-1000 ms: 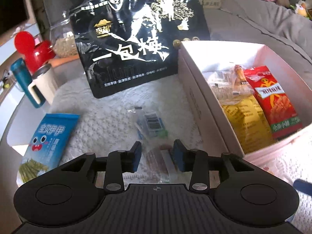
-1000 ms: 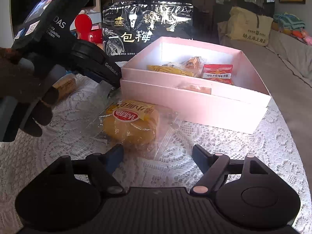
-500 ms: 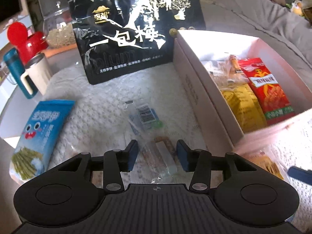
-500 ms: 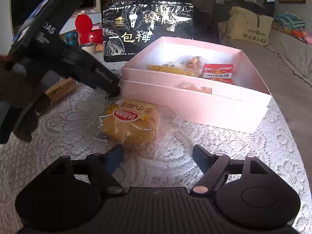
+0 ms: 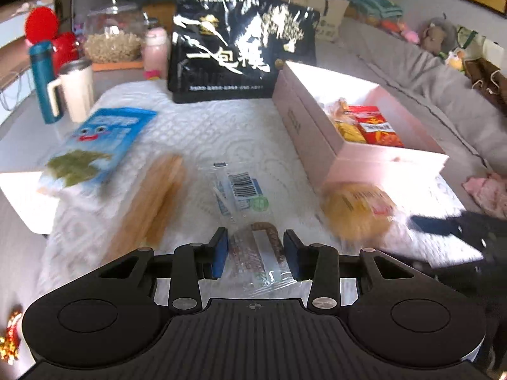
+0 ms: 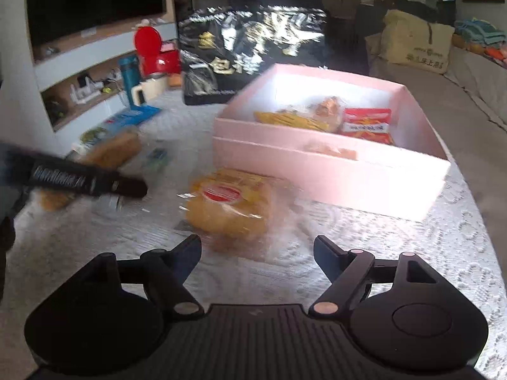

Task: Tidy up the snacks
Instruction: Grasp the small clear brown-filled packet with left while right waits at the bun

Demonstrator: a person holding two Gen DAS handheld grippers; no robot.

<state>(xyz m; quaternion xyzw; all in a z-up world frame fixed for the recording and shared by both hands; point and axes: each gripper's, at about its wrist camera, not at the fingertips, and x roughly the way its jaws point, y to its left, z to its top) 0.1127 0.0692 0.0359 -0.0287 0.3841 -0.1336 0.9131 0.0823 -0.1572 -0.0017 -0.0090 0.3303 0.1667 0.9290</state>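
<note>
My left gripper (image 5: 255, 251) has its jaws on either side of a clear-wrapped snack packet (image 5: 258, 253) with a barcode label, lying on the lace tablecloth; the pads (image 5: 220, 253) do not clearly press it. My right gripper (image 6: 257, 255) is open and empty, just short of a wrapped yellow bun (image 6: 229, 209), which also shows in the left wrist view (image 5: 358, 210). The pink box (image 6: 329, 171) holds a red snack bag (image 6: 367, 122) and yellow packets (image 6: 291, 120). The left gripper's finger (image 6: 82, 180) shows at the left of the right wrist view.
A large black plum bag (image 5: 240, 50) stands behind the box (image 5: 304, 126). A blue snack bag (image 5: 98, 145) and a long tan packet (image 5: 152, 196) lie at left. A teal bottle (image 5: 42, 79), a white mug (image 5: 77, 90) and a glass jar (image 5: 112, 36) stand far left.
My left gripper has pulled back and lifted its view, opening slightly around the clear packet. My right gripper has also drawn back and up; the bun stays in place.
</note>
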